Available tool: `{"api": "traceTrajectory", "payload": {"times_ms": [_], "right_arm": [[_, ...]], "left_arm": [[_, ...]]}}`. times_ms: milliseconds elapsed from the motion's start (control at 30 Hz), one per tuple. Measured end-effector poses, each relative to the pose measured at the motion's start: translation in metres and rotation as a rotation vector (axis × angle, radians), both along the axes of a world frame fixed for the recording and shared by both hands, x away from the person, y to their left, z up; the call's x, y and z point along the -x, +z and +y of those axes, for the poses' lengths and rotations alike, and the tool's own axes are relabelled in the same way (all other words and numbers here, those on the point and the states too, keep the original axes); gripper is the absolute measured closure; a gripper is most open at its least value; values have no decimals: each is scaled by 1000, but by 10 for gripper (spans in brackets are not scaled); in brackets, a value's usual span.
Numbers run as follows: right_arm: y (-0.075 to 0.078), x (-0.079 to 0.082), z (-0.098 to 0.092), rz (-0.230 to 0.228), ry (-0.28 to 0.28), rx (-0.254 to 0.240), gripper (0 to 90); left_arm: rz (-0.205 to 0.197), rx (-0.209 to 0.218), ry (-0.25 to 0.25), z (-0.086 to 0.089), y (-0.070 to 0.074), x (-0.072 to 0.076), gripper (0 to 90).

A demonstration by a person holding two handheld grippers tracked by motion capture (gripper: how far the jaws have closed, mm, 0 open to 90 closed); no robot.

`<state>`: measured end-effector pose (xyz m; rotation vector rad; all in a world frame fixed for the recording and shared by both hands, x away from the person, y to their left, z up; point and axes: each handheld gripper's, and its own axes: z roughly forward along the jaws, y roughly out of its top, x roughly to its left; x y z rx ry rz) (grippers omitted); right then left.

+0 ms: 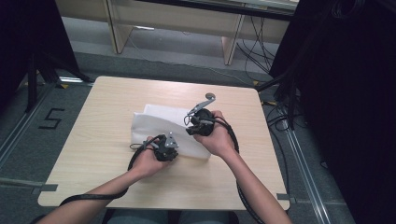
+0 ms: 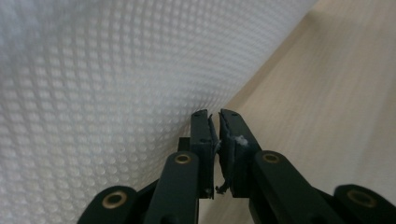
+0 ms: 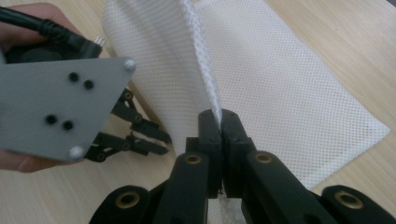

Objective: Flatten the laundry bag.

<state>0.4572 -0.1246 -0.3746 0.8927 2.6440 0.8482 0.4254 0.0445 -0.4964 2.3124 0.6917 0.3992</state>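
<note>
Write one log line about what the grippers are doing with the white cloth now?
right gripper: shut on white mesh cloth, edge lifted | left gripper: nearly shut beside cloth, grip unclear | table: wooden

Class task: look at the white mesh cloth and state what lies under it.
Under the white mesh cloth lies the wooden table. Whether anything sits beneath its flat part is hidden.

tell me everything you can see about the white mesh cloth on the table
The white mesh cloth is thin, perforated fabric, folded roughly rectangular, lying mid-table on the light wooden table. The right gripper has its fingers shut on one edge, lifting a doubled flap upright while the rest lies flat. The left gripper sits at the near edge, with fingers almost closed; whether they pinch the fabric is unclear.
</note>
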Motion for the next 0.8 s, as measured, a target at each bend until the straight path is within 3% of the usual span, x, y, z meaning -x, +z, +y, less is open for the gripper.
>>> {"api": "traceTrajectory", "payload": {"times_ms": [200,267,367,467,533,667,700,733,800], "right_arm": [[1,3,3,-2,8,2,898],[2,4,3,-8,10,11,898],[2,5,4,-7,25,10,897],[4,7,5,16,5,5,897],[3,6,4,-2,16,10,897],[-1,6,4,1,27,8,897],[-2,9,5,28,6,3,897],[-4,9,4,13,17,4,897],[-4,10,4,26,15,4,897]], "left_arm": [[3,-22,-10,-8,-4,-3,851],[5,-3,5,-9,-6,-5,852],[-9,-8,18,-10,-8,-11,855],[-19,-12,25,-10,-9,-13,850],[-17,-11,20,-9,-8,-12,847],[-5,-24,-7,1,-1,-3,826],[-3,-18,-11,11,6,4,823],[2,-31,-24,18,10,7,822],[-4,-41,-32,26,13,12,820]]}}
